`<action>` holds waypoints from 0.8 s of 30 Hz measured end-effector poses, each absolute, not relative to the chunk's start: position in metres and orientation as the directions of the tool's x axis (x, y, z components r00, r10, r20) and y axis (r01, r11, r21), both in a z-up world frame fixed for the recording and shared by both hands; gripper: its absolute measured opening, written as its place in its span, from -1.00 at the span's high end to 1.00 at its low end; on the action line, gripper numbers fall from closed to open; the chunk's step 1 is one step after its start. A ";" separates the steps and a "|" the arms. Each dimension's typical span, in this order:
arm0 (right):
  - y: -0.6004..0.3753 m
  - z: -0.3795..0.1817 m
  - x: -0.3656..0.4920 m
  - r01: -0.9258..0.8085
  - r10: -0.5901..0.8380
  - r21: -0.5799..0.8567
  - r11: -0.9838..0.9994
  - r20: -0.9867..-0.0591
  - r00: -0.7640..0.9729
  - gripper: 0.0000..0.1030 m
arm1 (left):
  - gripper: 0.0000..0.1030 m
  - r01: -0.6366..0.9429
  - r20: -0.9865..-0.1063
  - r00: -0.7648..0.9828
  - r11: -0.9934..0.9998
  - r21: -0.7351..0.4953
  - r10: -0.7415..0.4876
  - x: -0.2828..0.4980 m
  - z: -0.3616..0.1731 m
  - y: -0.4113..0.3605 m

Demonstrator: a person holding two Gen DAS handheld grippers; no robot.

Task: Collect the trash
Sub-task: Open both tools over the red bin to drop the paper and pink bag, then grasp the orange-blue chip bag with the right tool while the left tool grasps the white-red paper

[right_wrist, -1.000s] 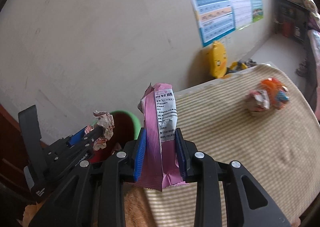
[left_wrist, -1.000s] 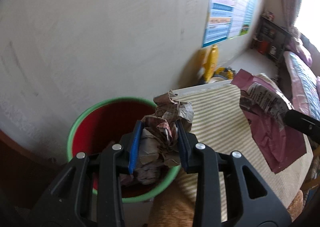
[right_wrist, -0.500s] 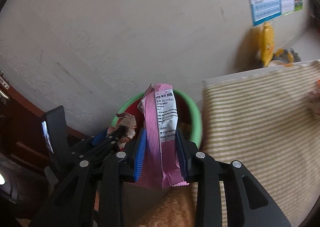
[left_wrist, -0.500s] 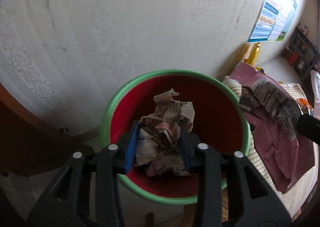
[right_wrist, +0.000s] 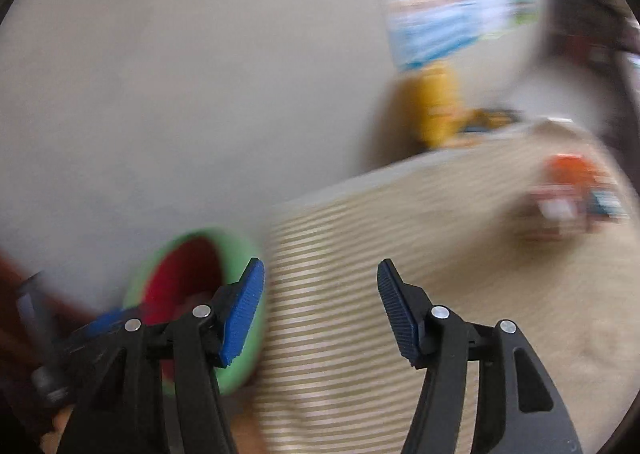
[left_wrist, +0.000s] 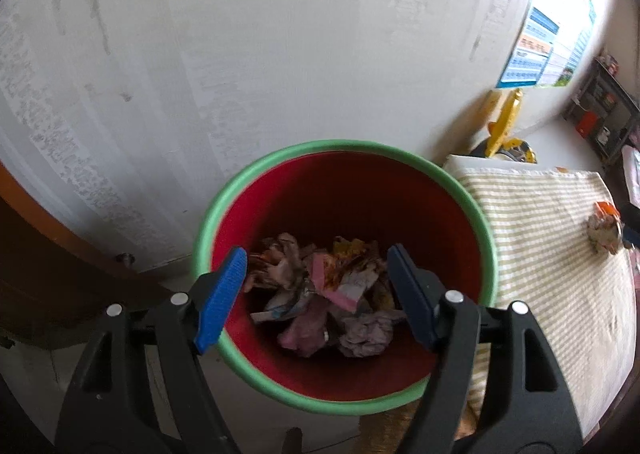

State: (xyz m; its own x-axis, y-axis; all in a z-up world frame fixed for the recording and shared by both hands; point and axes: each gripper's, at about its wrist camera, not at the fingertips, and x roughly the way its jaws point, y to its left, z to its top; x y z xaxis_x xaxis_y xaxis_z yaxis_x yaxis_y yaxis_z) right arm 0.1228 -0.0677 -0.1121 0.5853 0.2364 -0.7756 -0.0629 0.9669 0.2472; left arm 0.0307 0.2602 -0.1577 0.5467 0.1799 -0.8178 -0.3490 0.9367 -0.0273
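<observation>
A red bin with a green rim (left_wrist: 480,214) stands below my left gripper (left_wrist: 318,290), which is open and empty right above it. Crumpled paper and wrappers (left_wrist: 332,294) lie in the bin's bottom. My right gripper (right_wrist: 320,310) is open and empty over the striped cloth (right_wrist: 360,274); its view is blurred. The bin (right_wrist: 248,242) is at its lower left. A crumpled orange and white wrapper (left_wrist: 604,228) lies on the cloth at the far right, and shows blurred in the right wrist view (right_wrist: 572,194).
A pale wall (left_wrist: 280,34) stands right behind the bin. A yellow toy (left_wrist: 506,122) stands on the floor beyond the cloth's far edge. A poster (left_wrist: 544,50) hangs on the wall. Dark wood furniture (left_wrist: 40,254) is at the left.
Both grippers have opened. The crumpled paper and the pink wrapper have dropped into the bin. My right gripper has swung right, away from the bin, over the cloth.
</observation>
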 end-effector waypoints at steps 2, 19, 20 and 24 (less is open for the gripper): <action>-0.111 -0.110 0.130 0.046 0.124 0.193 0.980 -0.775 0.619 -0.11 | -0.36 -0.325 -0.816 0.552 0.945 -0.021 0.171 0.035 -0.157 0.249; -0.274 -0.192 0.206 0.328 0.108 0.279 0.902 -0.883 0.456 0.23 | -0.36 0.003 -0.816 0.578 1.000 -0.015 -0.014 0.069 -0.141 0.098; -0.273 -0.186 0.201 0.321 0.098 0.268 0.908 -0.883 0.460 0.26 | -0.36 0.025 -0.814 0.580 0.999 -0.023 -0.034 0.073 -0.139 0.087; -0.276 -0.167 0.148 0.272 0.151 0.336 0.902 -0.835 0.529 0.26 | -0.36 0.139 -0.796 0.590 0.988 -0.065 -0.136 0.091 -0.137 0.030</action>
